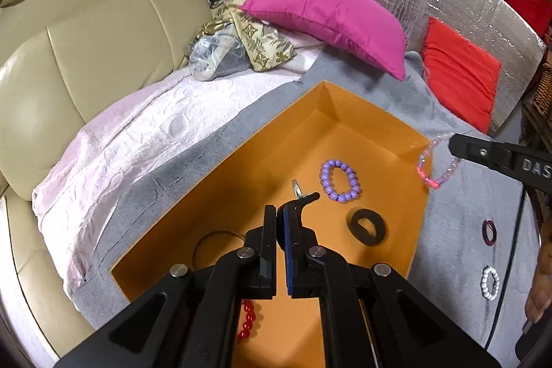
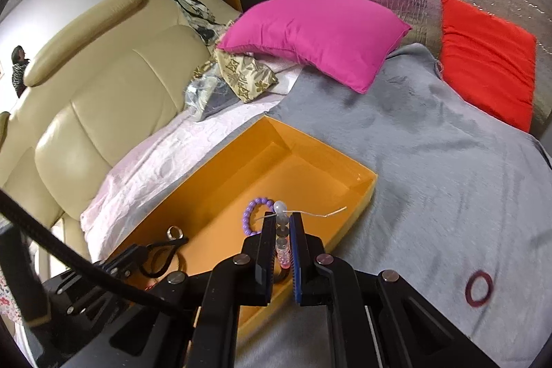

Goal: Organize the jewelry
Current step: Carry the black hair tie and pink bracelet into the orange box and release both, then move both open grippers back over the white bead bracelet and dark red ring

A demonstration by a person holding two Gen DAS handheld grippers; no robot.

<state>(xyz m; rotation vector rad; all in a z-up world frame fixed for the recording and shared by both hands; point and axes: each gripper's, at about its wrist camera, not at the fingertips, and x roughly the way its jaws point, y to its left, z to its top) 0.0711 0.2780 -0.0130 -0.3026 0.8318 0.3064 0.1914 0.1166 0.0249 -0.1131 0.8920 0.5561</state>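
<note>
Right tongs [image 2: 283,223] (angled down) pinch pink bracelet [image 2: 282,242]; left tongs [image 1: 276,212] closed, empty.

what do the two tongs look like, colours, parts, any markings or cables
Both tongs, left and right, are black, with two flat fingers on angled linkage arms joined by round silver pins. Each has a blue ribbed pad on one finger. White letters "DAS" show on the right one's side in the left view. A black braided cable runs by the left.

I see a matt orange cardboard tray [image 1: 345,112] on plush grey fleece blanket [image 2: 431,161], glossy purple plastic bead bracelet [image 1: 340,176] inside, shiny cream leather sofa [image 1: 86,40] upper left.
</note>
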